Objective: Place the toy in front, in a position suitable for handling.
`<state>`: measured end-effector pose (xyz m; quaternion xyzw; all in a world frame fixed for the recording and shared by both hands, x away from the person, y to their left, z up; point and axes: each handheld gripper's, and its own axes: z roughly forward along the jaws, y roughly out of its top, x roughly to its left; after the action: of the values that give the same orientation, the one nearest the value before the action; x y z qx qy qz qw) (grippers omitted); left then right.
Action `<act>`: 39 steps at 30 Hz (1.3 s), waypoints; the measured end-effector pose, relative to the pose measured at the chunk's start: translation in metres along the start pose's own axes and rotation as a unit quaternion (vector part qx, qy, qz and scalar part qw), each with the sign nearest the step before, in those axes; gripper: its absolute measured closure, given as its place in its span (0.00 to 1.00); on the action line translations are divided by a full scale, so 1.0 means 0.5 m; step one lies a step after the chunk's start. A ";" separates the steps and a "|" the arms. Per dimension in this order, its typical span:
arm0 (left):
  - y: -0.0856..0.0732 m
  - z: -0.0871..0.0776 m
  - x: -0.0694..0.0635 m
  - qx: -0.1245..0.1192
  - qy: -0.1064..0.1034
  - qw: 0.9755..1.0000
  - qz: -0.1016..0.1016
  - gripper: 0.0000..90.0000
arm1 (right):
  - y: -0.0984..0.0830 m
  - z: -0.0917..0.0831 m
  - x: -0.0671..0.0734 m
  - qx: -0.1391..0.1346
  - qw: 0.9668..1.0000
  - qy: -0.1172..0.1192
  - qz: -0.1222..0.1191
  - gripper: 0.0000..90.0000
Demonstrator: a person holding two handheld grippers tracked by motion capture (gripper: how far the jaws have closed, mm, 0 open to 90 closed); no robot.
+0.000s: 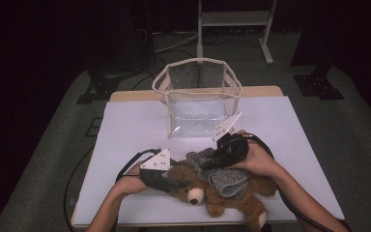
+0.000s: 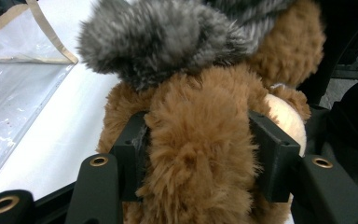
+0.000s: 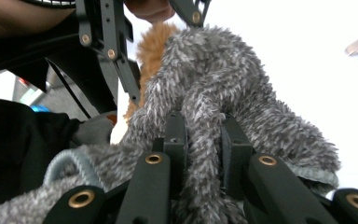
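— Two soft things lie at the near edge of your table [image 1: 125,121]: a brown teddy bear [image 1: 232,200] on its back and a grey fleece garment [image 1: 224,178] draped over its chest.

— How do my grippers stand?

— Your left gripper [image 2: 198,154] has its jaws pressed into a brown furry part of the bear, about half closed. Your right gripper [image 3: 204,140] pinches a fold of the grey garment, jaws narrow, lifting it off the bear.

— And beyond that?

— A clear plastic bag [image 1: 198,99] with beige trim stands upright farther back on the table, apart from the bear.
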<state>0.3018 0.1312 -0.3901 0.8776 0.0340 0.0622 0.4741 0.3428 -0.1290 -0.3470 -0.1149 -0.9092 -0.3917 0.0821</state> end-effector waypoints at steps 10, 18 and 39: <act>-0.012 -0.019 0.019 0.003 -0.010 0.999 -0.041 0.42 | -0.041 -0.018 0.015 -0.026 1.000 -0.013 0.006 0.85; -0.024 -0.009 0.021 -0.021 -0.007 0.999 -0.049 0.55 | 0.020 0.014 0.018 -0.026 0.999 -0.019 -0.012 0.84; -0.014 -0.013 0.011 -0.009 -0.010 1.000 -0.028 0.52 | -0.055 -0.091 0.020 -0.042 0.997 -0.061 0.031 0.84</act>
<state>0.3064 0.1412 -0.3921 0.8728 0.0530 0.0403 0.4836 0.3282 -0.1793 -0.3327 -0.1696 -0.8911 -0.4195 0.0339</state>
